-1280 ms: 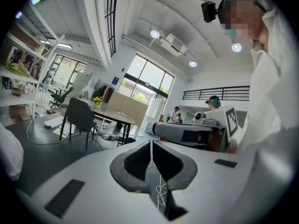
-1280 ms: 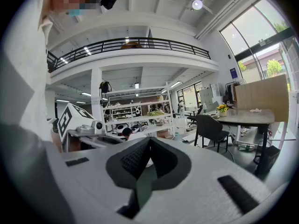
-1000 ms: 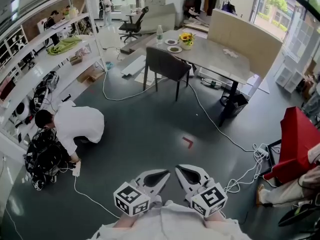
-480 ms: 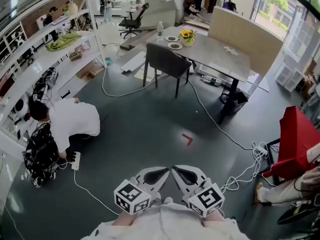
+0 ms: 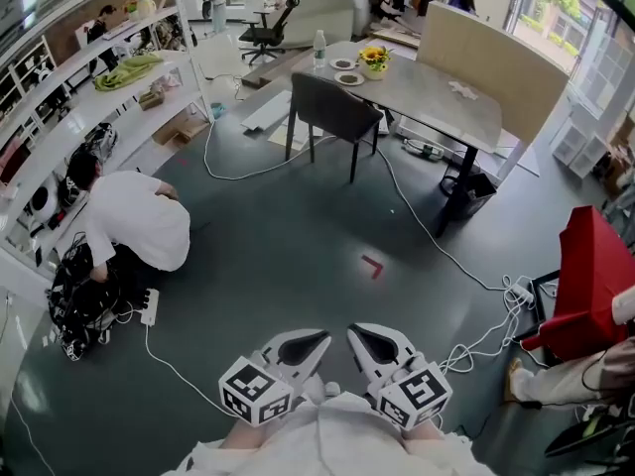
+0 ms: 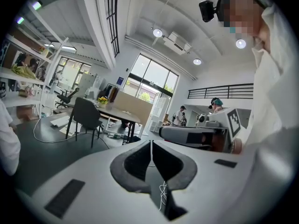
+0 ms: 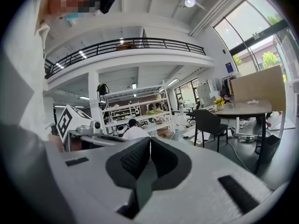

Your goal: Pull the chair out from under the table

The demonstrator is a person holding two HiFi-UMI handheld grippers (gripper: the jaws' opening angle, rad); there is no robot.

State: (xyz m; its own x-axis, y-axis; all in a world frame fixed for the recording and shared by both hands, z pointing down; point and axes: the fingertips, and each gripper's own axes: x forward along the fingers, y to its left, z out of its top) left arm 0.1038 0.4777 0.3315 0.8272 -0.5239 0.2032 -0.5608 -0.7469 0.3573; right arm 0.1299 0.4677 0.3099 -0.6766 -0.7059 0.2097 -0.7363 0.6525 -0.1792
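While I hold both tools low and close against my body, the scene lists as follows.

Item: my left hand-held gripper (image 5: 303, 347), jaws together, nothing between them; the left gripper view confirms the pads meeting along one thin line.

Item: my right hand-held gripper (image 5: 377, 345), jaws likewise pressed together and empty, lying just beside the left one, both pointing across the dark floor (image 5: 298, 236).

Item: dark chair (image 5: 332, 112), well apart from both of my grippers, on the far side of the open floor. It stands upright on four thin legs, its back towards me and its seat tucked in at the near edge of the tabletop (image 5: 427, 102).

Item: on that grey tabletop, at its left end, a pot of yellow flowers (image 5: 373, 62), two small dishes (image 5: 346, 71) and a clear bottle (image 5: 318, 48). A tall beige panel (image 5: 486, 67) runs along its far side.

Item: white cable (image 5: 437, 241) trailing over the floor from under the table towards my right.

Item: red corner mark (image 5: 373, 266) on the floor, between me and the chair.

Item: a person in a white shirt (image 5: 134, 231), crouched at my left beside white shelving (image 5: 60, 137).

Item: red object (image 5: 590, 286) at the right edge.
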